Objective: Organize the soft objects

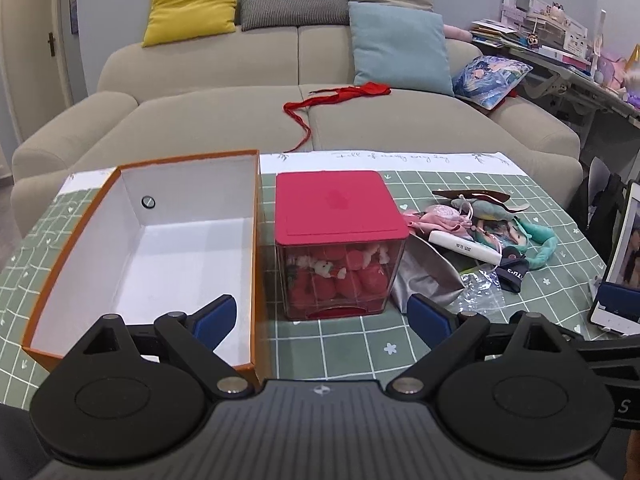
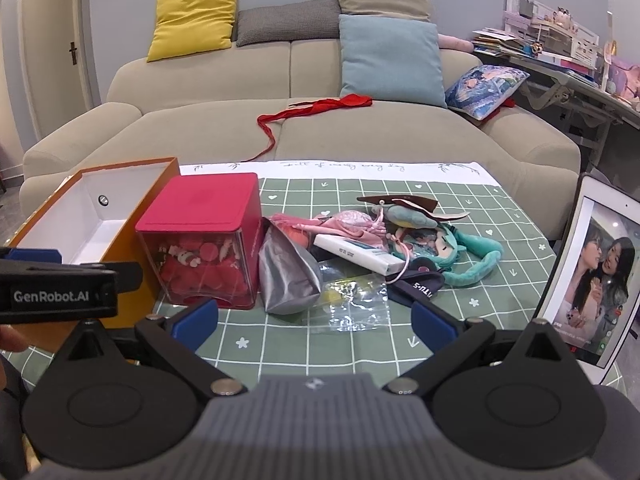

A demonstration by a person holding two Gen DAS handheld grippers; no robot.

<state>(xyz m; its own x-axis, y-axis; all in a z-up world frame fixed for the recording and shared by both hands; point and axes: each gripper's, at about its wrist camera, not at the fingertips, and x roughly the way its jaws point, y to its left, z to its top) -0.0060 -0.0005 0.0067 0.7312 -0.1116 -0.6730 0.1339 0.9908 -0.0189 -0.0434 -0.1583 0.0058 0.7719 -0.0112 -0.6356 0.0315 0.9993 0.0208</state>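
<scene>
An open orange box with a white inside stands empty at the table's left. Beside it is a clear cube with a red lid, full of red soft toys. A pile of soft things lies to the right: a teal-haired doll, pink fabric, a grey-green plush, a silver pouch. My left gripper is open in front of the cube. My right gripper is open above a clear plastic bag.
A white flat case and a dark cap lie in the pile. A tablet stands at the table's right edge. A beige sofa with cushions and a red ribbon is behind the green checked tablecloth.
</scene>
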